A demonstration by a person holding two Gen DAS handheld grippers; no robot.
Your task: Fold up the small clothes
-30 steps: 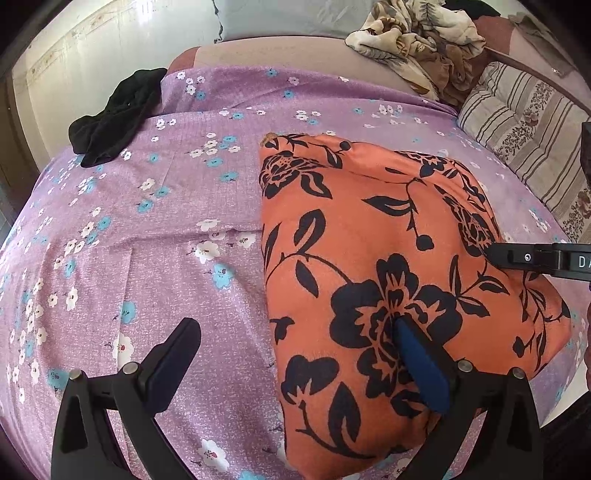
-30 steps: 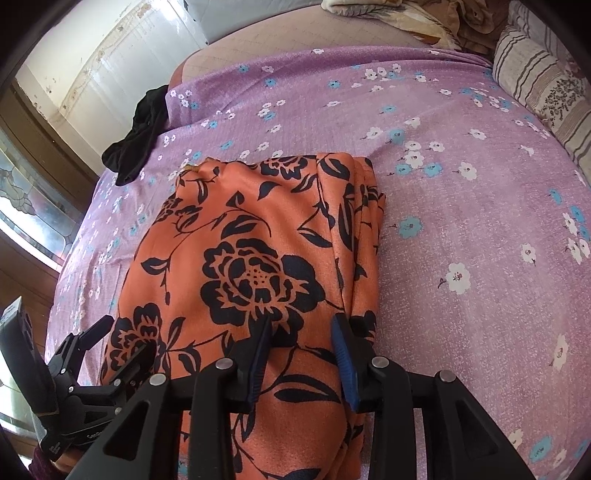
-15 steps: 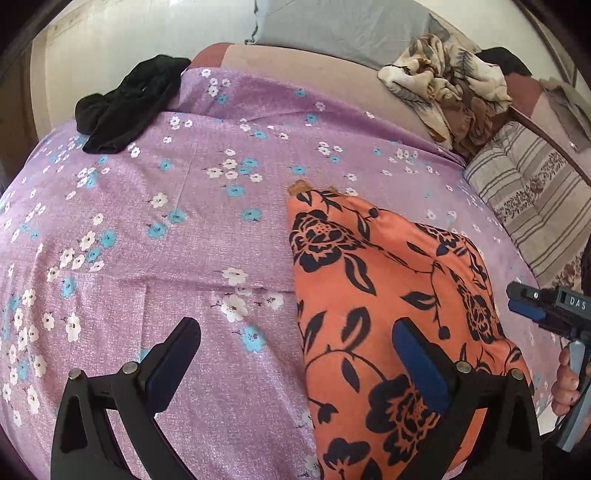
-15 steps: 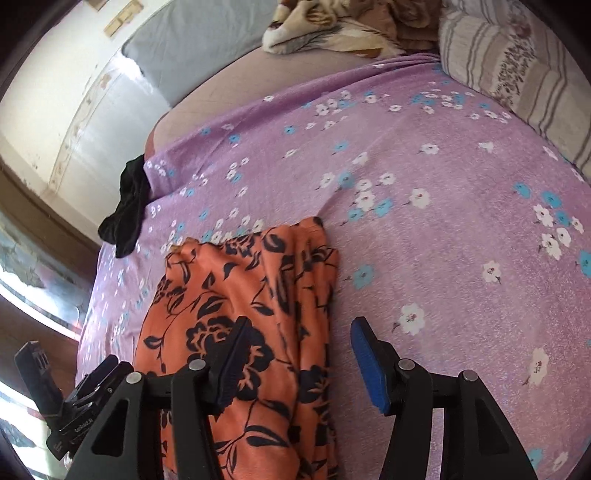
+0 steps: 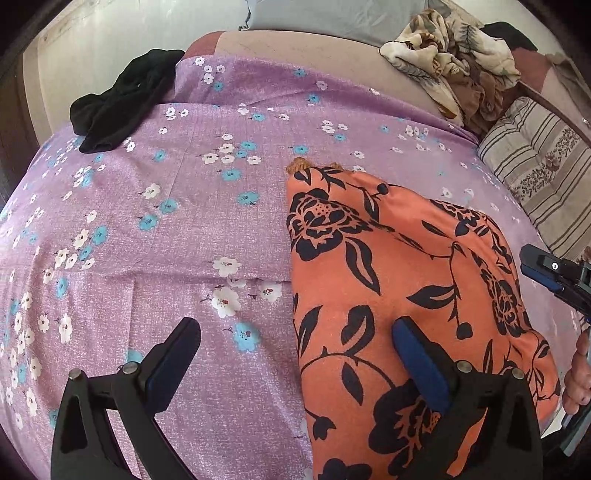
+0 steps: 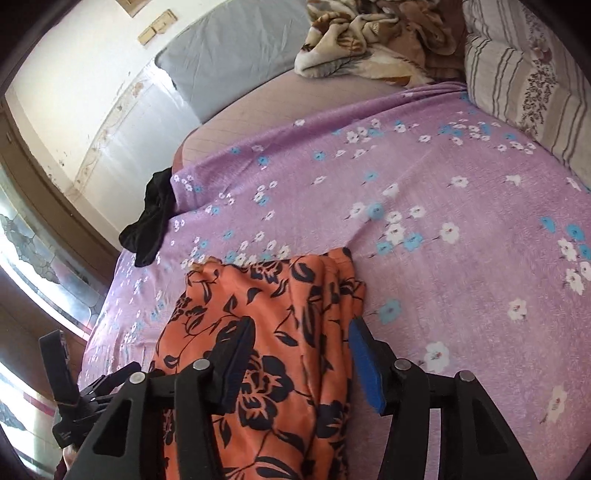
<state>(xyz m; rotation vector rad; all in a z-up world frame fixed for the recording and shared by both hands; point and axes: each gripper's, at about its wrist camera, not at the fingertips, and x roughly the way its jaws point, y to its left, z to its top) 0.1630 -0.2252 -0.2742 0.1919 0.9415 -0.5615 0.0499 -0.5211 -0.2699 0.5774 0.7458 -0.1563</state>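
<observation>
1. The orange floral garment (image 5: 399,280) lies folded on the bed's purple flowered sheet (image 5: 184,236), near the bed's front edge; in the left wrist view it fills the 4 o'clock part of the picture, in the right wrist view the 6 to 7 o'clock part.
2. The left gripper (image 5: 295,363) stands wide apart and holds nothing: its left finger is over bare sheet, its right finger over the garment, and no cloth is pinched between the pads.
3. The right gripper (image 6: 301,363) is about half spread and its jaws are closing. The bunched right edge of the garment lies below and between the fingers, but the pads do not press on it.
4. A black garment (image 5: 122,103) lies crumpled at the sheet's far left corner, toward 10 o'clock in the left wrist view.
5. A striped pillow (image 6: 528,77) and a brown patterned blanket (image 6: 373,33) sit at the bed's far right, around 1 o'clock.
</observation>
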